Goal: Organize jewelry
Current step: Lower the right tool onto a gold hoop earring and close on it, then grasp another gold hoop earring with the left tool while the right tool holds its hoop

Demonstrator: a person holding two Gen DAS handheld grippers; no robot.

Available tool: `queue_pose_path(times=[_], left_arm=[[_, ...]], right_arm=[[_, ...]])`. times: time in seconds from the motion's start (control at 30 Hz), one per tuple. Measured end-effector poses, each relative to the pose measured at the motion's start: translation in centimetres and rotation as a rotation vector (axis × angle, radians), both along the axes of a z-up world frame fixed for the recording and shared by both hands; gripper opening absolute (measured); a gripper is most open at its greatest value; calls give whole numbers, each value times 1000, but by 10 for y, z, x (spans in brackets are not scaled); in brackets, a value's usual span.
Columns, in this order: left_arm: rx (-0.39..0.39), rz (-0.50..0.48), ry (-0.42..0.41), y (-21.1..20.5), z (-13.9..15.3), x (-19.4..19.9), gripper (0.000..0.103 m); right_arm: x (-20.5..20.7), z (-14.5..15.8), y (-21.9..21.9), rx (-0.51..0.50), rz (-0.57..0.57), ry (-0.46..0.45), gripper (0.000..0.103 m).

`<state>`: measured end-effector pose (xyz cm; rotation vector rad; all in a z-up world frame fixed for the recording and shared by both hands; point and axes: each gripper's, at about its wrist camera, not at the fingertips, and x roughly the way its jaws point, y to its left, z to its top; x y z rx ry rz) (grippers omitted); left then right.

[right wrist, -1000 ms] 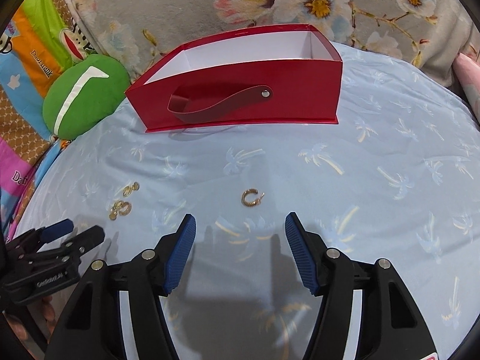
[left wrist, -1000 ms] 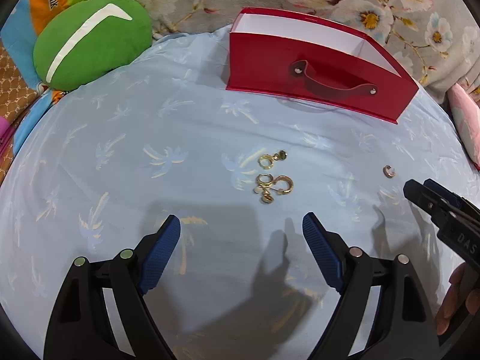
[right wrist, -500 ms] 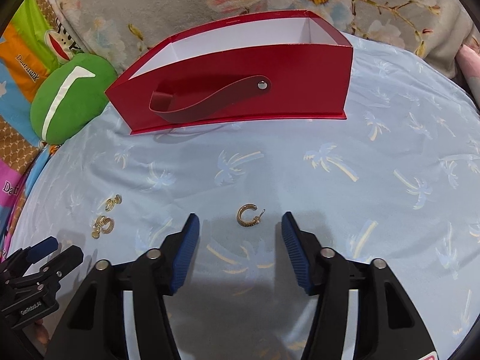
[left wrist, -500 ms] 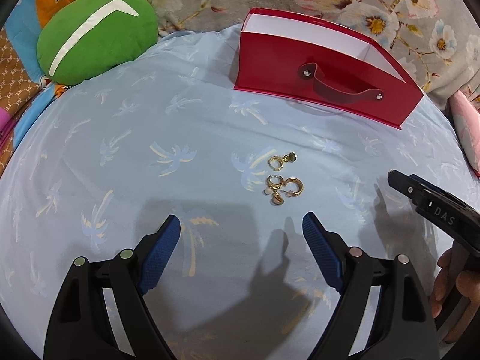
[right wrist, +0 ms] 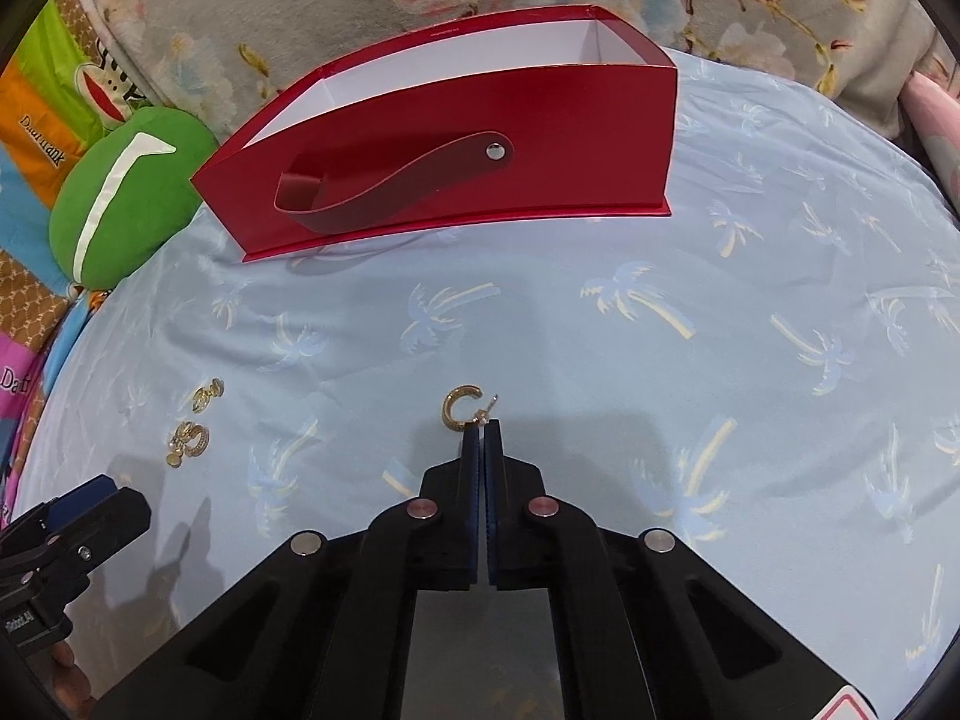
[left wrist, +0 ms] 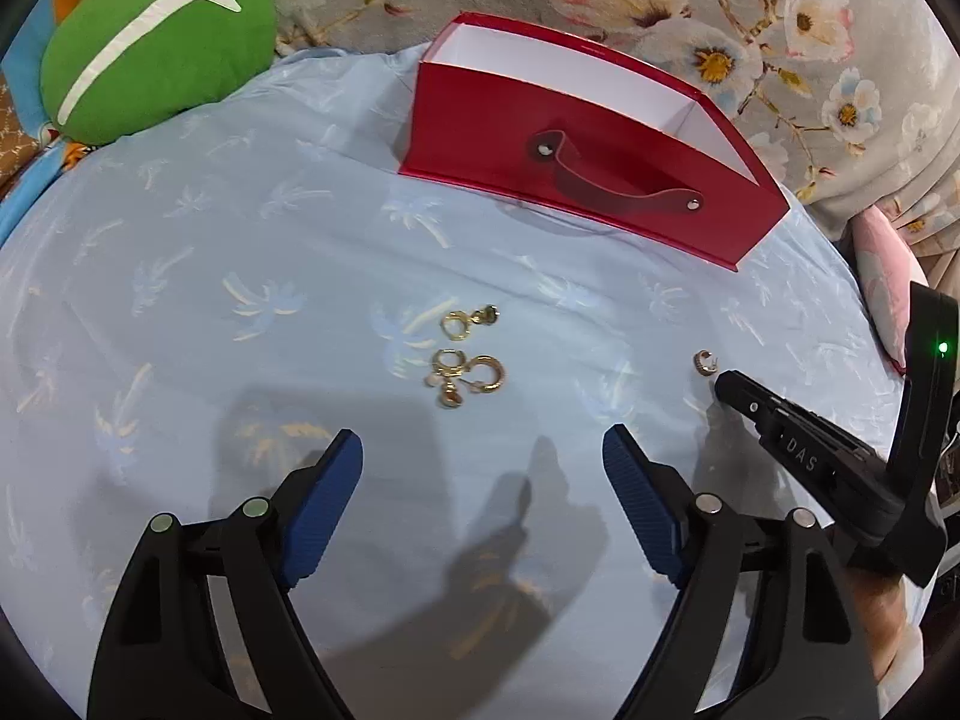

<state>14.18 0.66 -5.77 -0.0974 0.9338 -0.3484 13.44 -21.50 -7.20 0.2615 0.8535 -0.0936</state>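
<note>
A gold hoop earring (right wrist: 459, 407) lies on the light blue cloth, and my right gripper (right wrist: 482, 427) is shut with its tips pinching the earring's lower end. The earring also shows in the left wrist view (left wrist: 705, 362), just beyond the right gripper's tip (left wrist: 729, 383). My left gripper (left wrist: 480, 474) is open and empty above the cloth, short of a cluster of several gold earrings (left wrist: 468, 372). The cluster also shows in the right wrist view (right wrist: 189, 435). A red box (right wrist: 456, 138) with a strap handle stands open-topped at the back.
A green cushion (left wrist: 150, 42) lies at the back left beside the box (left wrist: 576, 162). Floral fabric (left wrist: 780, 30) rises behind the box. A pink item (left wrist: 888, 282) sits at the right edge of the cloth.
My right gripper has shut its jaws on the single hoop earring. My left gripper has stayed open; its view shifted slightly relative to the earring cluster.
</note>
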Motion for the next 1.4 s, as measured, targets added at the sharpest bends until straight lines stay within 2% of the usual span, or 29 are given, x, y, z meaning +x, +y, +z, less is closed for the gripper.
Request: queue_pose_path(times=[0.13,0.17,0.23,0.27,0.3,0.47,0.53,0.57,0.6,0.83,0.87,0.9,1.13,1.23,1.3,1.4], left_arm=[[13,-1,0,-8,-2,3,80],[16,1,-1,-9,-2,3,80],[27,4,1,-12,-3,5,80],[32,9,0,-11,-3,6,80],[35,11,-2,-11,-4,6,80],[37,25,0,-6,-5,5,80],[42,28,-1,-4,-6,5,79],[44,29,0,-4,-7,6,79],[44,28,1,-4,-7,6,79],[-3,-28,28,-16,-9,12,65],[-15,-28,36,-18,-10,14,65],[-24,-27,39,-19,-11,15,65],[53,18,-6,-26,-14,29,64],[79,20,-23,-27,-15,33,64],[102,17,-37,-29,-15,36,64],[120,8,-56,-30,-17,39,64]], right_arm=[[-2,1,0,9,23,-7,1],[-2,2,1,5,30,-11,5],[-2,5,3,-6,38,-21,19],[-2,6,4,-10,39,-28,31],[-1,8,6,-20,36,-35,37],[14,5,10,-54,32,4,37],[17,4,10,-60,28,10,30],[17,4,10,-66,26,14,19],[17,4,10,-80,19,18,15],[-4,3,-2,-48,-22,10,11],[-8,3,-3,-42,-24,10,5],[-11,3,-5,-34,-26,12,3],[-20,2,-8,-20,-23,10,4],[-20,3,-9,-19,-20,3,11],[-19,4,-9,-23,-20,-1,20],[-18,6,-9,-28,-20,-8,26]])
